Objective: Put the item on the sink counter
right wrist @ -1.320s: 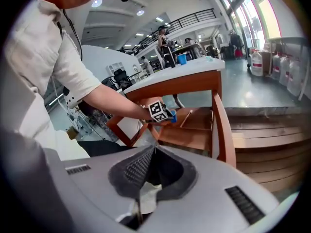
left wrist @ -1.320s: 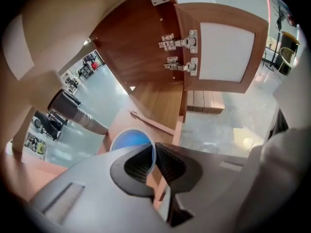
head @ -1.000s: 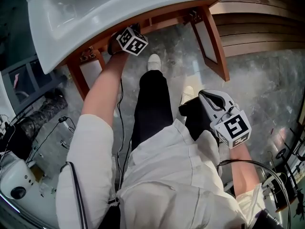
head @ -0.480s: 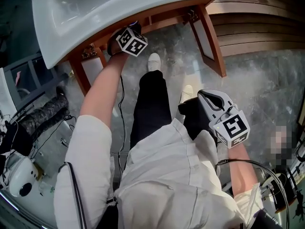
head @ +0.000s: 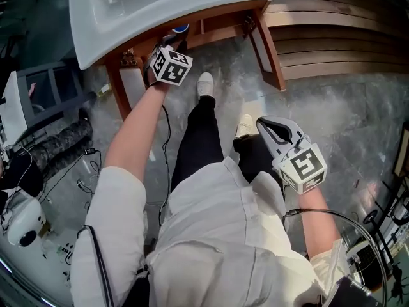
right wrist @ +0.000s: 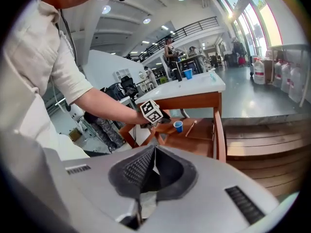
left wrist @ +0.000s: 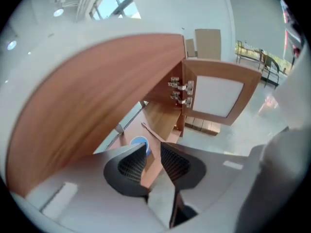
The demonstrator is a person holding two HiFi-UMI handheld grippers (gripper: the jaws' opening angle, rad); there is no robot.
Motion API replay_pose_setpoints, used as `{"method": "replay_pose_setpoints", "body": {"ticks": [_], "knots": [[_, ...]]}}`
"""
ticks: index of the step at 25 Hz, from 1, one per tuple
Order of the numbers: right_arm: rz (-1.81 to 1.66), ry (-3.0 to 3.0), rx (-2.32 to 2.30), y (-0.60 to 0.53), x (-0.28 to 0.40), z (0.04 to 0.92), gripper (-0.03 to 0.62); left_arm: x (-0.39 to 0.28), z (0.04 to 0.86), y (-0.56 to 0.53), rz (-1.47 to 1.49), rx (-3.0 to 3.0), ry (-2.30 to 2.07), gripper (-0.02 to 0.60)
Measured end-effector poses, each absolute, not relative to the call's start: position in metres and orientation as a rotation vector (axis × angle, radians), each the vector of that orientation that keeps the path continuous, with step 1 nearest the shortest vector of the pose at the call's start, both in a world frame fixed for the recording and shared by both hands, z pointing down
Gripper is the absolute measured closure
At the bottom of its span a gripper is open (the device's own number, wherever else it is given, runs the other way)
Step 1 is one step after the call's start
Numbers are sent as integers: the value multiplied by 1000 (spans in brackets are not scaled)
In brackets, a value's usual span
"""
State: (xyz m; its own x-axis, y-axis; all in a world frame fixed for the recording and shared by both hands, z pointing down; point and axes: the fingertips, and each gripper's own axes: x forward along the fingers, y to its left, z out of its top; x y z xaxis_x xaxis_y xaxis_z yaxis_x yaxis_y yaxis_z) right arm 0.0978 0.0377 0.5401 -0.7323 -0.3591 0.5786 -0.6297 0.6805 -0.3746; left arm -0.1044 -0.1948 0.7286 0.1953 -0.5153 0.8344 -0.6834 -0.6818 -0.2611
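A white sink counter point(head: 192, 5) rests on a wooden frame point(head: 268, 50). On the shelf under it stands a small blue cup point(head: 181, 29) point(left wrist: 139, 142) point(right wrist: 178, 125), with a thin stick point(right wrist: 191, 127) lying beside it. My left gripper point(head: 171, 43) point(left wrist: 153, 147) hangs just in front of the cup. Its jaws have just been opening and now stand open with nothing between them. My right gripper point(head: 262, 123) point(right wrist: 154, 148) is held low by the person's right leg, away from the sink, its pads meeting at the tips with nothing in them.
Wooden slat steps point(head: 332, 37) run along the right of the sink. Cables, a black bundle and equipment point(head: 45, 165) crowd the floor at the left. The person's legs and white shoes point(head: 206, 82) stand on the grey stone floor before the frame.
The left gripper has drawn up and back from under the sink, and the blue cup now shows beyond its tips. The right gripper has risen slightly. The sink sits further right in the head view.
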Motion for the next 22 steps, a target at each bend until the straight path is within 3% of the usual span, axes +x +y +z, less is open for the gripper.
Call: {"method": "replay_pose_setpoints", "body": {"ticks": [4, 8, 22], "knots": [[753, -2511, 744, 53, 101, 491, 588, -99, 667, -148, 1233, 2225, -1220, 492], [677, -2571, 725, 67, 109, 447, 588, -93, 597, -89, 1021, 2188, -1267, 575], [503, -2601, 678, 118, 90, 370, 588, -36, 376, 109, 522, 2358, -962, 575]]}}
